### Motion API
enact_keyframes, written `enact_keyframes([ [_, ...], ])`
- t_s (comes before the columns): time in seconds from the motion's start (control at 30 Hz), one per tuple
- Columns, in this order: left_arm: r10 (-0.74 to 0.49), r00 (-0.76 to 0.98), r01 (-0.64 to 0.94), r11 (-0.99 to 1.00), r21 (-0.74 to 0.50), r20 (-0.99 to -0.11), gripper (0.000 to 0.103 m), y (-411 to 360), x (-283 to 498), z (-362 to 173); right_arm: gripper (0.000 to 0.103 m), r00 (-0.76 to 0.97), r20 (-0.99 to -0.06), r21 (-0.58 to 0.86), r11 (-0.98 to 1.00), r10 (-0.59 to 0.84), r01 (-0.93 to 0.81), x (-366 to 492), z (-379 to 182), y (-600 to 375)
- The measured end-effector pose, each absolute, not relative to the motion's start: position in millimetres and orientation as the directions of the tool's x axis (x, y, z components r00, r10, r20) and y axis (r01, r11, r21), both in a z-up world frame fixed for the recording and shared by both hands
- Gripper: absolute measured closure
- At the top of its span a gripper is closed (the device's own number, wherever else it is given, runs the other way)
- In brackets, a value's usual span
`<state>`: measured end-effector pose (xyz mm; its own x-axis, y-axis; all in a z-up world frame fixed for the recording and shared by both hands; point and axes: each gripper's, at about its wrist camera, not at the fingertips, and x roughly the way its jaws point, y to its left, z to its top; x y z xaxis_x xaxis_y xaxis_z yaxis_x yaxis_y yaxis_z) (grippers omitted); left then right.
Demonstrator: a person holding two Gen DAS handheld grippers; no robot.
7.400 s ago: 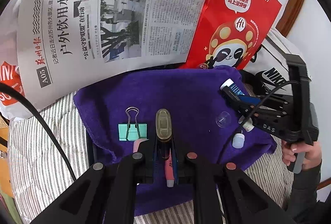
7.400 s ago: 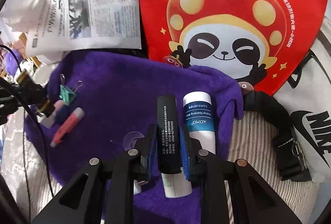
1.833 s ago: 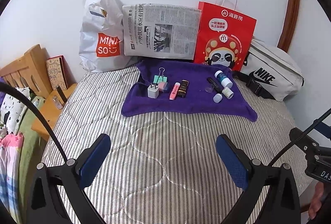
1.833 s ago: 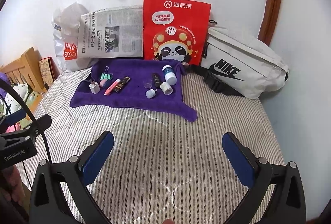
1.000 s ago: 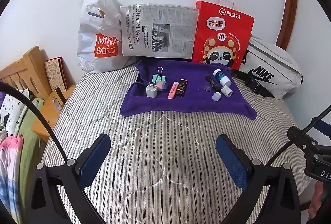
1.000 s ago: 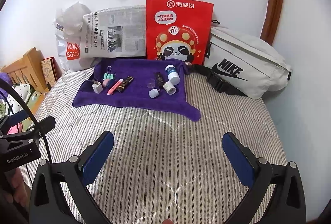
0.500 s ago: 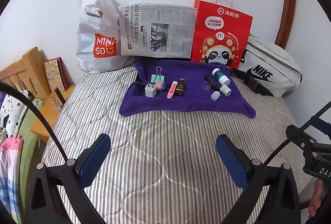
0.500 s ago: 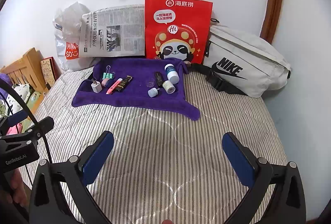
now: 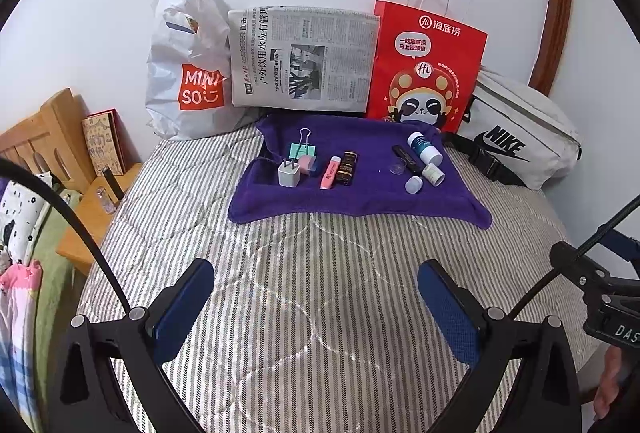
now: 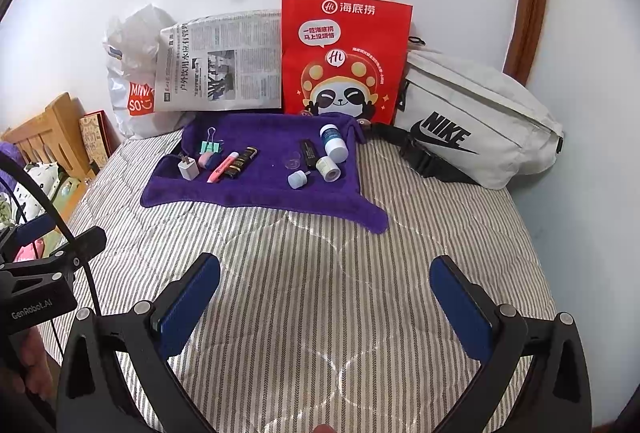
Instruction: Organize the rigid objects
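On the striped bed point(image 9: 304, 313), a purple towel point(image 9: 360, 201) is seen carrying 2 sorted groups: charger, clip and highlighter point(image 9: 329, 173) leftward, bottles point(image 10: 333, 143) rightward. The sorting is judged done, so no further grasp seems needed. Both the left gripper point(image 9: 316, 309) and right gripper point(image 10: 324, 309) are held back, fingers spread and empty. "NIKE" and "MINISO" can be read behind.
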<state>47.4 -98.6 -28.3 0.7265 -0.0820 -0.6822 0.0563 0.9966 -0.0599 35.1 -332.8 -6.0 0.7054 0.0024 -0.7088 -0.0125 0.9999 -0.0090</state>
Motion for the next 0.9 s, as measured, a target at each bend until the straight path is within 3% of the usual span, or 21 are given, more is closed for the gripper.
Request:
enact_keyframes([
  [0.9,-0.081,0.725,0.065,0.997,-0.048,-0.684,0.000,-93.7,50.0,-30.5,0.000,0.696,-0.718,-0.009,1.000,0.008,-0.021,36.4,-14.7,-329.4],
])
